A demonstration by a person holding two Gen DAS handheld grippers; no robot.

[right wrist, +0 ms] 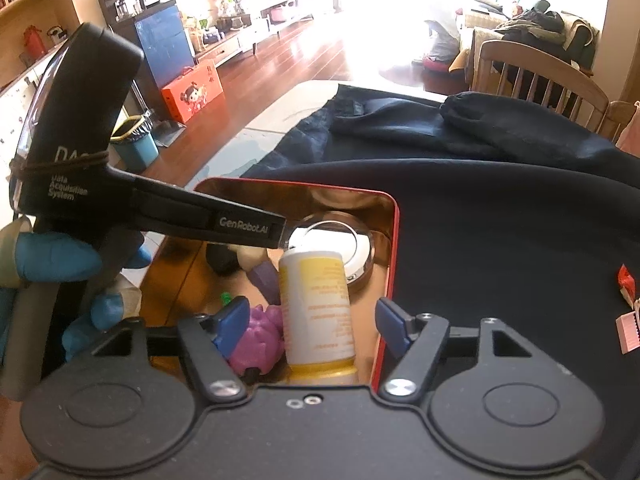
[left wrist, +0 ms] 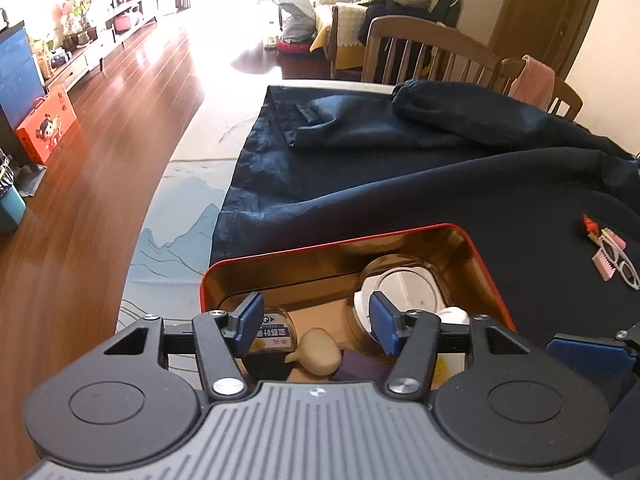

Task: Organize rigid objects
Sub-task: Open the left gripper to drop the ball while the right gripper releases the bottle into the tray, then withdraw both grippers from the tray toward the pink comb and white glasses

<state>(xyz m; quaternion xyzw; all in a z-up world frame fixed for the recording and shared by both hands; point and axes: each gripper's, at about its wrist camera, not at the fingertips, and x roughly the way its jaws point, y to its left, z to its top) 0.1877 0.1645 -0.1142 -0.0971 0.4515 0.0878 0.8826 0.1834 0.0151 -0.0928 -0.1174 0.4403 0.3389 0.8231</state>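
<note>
Over the red-rimmed tin (right wrist: 394, 240), which rests on a dark blue cloth (right wrist: 500, 220) spread across the counter (left wrist: 180, 208), both grippers are positioned with jaws spread wide. The left gripper (left wrist: 316, 320) holds nothing; its blue pads sit above the tin's interior, one beside a dark labelled jar (left wrist: 274, 334) and the other in front of a round glass-lidded container (left wrist: 400, 292) at the tin's far right corner. Between the pads, on the tin floor, lie a cream-coloured figurine (left wrist: 320, 354) and a purple block (left wrist: 362, 366). The right gripper (right wrist: 312, 326) is likewise open and grips nothing; a yellow-and-white bottle (right wrist: 316, 312) stands in the tin between its fingers, clear of both pads, with its yellow cap nearest the camera. A pink toy (right wrist: 260, 340) lies just left of the bottle, touching it, near the left pad. In the right wrist view, a hand in a blue glove (right wrist: 56, 256) holds the left gripper's black body to the left of the tin. Outside the tin, to its right on the cloth, lie white-framed glasses (left wrist: 618, 264), a pink comb (left wrist: 604, 268) and a small red item (left wrist: 590, 224).
</note>
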